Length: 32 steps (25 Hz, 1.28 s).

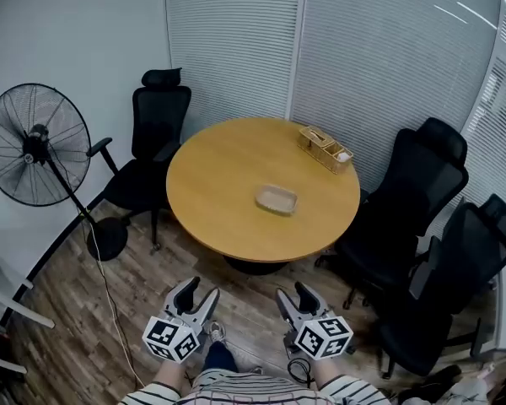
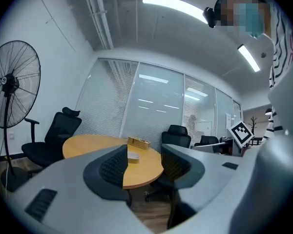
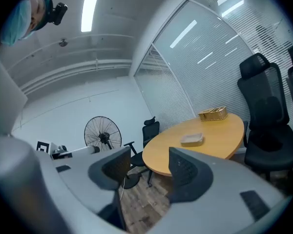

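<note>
Head view: my left gripper (image 1: 201, 290) and right gripper (image 1: 295, 293) hang open, empty, short of the table (image 1: 228, 184); pushed forward low, they might hit its near rim.

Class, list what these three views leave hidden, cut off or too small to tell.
- Basket contents: too small in head view; its walls hide them in both gripper views.
- Table base: mostly hidden under the top, head view.
- Fan: left rim cut off, left gripper view.
</note>
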Tool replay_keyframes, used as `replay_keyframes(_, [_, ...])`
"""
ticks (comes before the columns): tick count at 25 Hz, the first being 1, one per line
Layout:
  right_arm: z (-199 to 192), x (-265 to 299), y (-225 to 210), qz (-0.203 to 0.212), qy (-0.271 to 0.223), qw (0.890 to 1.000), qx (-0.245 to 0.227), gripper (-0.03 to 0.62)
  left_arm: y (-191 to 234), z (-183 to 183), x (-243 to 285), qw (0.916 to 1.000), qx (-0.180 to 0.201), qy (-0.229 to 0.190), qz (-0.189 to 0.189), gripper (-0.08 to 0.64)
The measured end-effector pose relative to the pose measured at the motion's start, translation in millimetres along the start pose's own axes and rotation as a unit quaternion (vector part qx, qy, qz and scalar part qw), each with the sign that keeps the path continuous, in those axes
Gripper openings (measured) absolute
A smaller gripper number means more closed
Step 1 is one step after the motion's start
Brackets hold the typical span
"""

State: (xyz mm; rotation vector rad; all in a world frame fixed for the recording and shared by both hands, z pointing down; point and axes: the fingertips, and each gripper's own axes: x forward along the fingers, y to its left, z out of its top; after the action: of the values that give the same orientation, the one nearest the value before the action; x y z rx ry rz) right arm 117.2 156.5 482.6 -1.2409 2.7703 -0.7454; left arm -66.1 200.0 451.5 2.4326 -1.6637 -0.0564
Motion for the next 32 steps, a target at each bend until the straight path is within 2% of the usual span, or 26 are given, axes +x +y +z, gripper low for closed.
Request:
replay_keyframes(8, [13, 58, -23, -0.036, -0.005, 0.999, 0.016, 0.236, 50, 1, 55, 0.9994, -0.014, 0.011, -0.03, 0.192])
replay_keyframes(18, [53, 167, -32, -0.082, -0.031, 0.996, 0.023, 0.236, 153, 33, 125, 0.998, -0.015, 0.014, -0.06, 0.192])
replay_keyframes(23, [59, 211, -32, -0.115, -0.048, 0.992, 0.032, 0.236, 204, 37, 148, 0.9963, -0.014, 0.025, -0.081, 0.192])
replay_keyframes(28, [54, 234, -36, -0.147, -0.056, 0.986, 0.046, 0.236, 235, 33, 170, 0.9933, -0.018, 0.038, -0.108, 0.192])
replay_keyframes(32, [51, 241, -45, -0.168, -0.053, 0.983, 0.053, 0.235, 242, 27, 188, 0.9907, -0.029, 0.045, -0.125, 0.192])
